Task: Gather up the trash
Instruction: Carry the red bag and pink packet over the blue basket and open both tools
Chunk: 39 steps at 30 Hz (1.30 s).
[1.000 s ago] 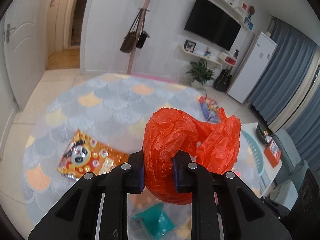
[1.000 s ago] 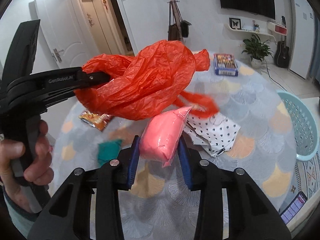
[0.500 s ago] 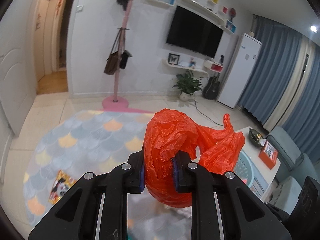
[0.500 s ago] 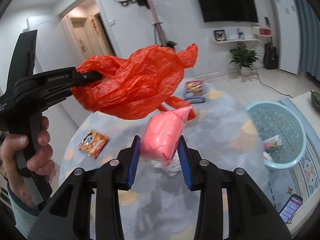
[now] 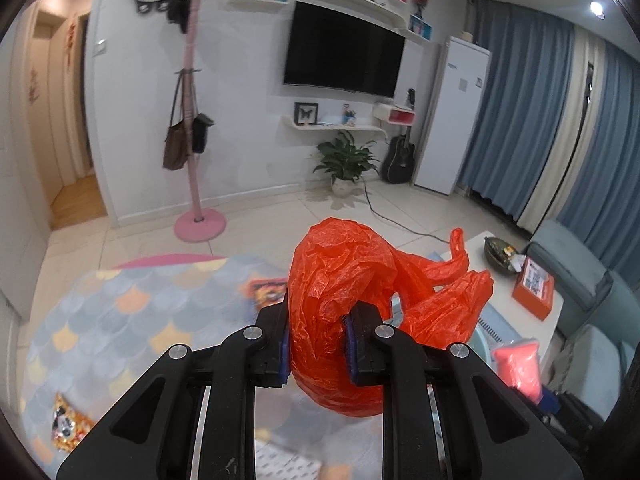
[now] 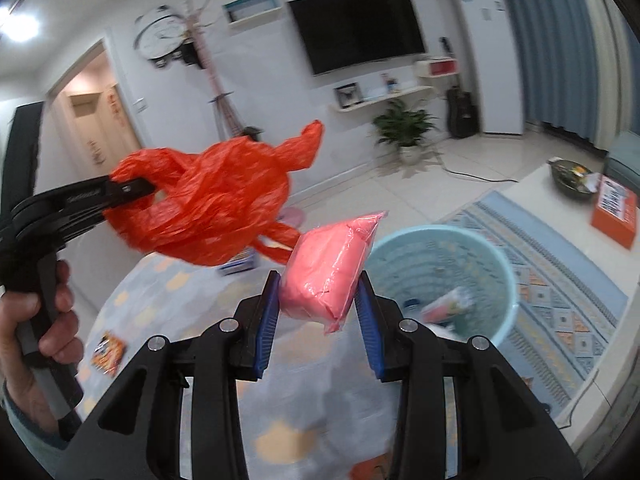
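Basket point(image 6: 500, 264), pale blue, sits on the floor holding scraps. Just left of and above it, the left gripper point(image 5: 316, 344) clamps a crumpled orange bag point(image 5: 360, 300); nearer the basket, the right gripper point(image 6: 318, 312) pinches a pink packet point(image 6: 332, 268).

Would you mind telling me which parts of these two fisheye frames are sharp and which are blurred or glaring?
Left wrist view: the left tongs and orange bag are sharp; the rug is smeared, straight walls bow. Right wrist view: the right tongs and pink packet are crisp; the room streaks, the basket is soft, and a ceiling light flares.
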Each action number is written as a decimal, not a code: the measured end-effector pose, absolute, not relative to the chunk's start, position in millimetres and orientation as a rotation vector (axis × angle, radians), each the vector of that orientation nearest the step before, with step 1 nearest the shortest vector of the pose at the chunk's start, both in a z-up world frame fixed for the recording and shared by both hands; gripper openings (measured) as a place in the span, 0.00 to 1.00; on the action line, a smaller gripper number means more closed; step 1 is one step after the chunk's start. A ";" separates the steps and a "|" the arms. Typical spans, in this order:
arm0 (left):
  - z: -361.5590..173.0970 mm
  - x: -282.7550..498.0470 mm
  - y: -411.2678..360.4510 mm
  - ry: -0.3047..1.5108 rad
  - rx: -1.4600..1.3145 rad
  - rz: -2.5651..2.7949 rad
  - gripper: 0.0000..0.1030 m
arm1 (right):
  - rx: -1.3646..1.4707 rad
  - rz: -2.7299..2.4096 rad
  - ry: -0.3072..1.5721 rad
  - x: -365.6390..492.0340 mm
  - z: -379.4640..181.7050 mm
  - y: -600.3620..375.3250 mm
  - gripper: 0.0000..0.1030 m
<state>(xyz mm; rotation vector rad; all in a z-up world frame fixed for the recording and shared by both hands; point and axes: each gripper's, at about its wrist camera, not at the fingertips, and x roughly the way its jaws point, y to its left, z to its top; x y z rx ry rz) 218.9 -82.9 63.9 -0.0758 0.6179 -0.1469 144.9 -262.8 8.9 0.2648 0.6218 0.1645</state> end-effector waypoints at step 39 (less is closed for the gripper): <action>-13.0 241.3 -202.4 0.771 0.026 -0.294 0.76 | 0.349 0.022 0.822 203.2 -69.6 -336.1 0.44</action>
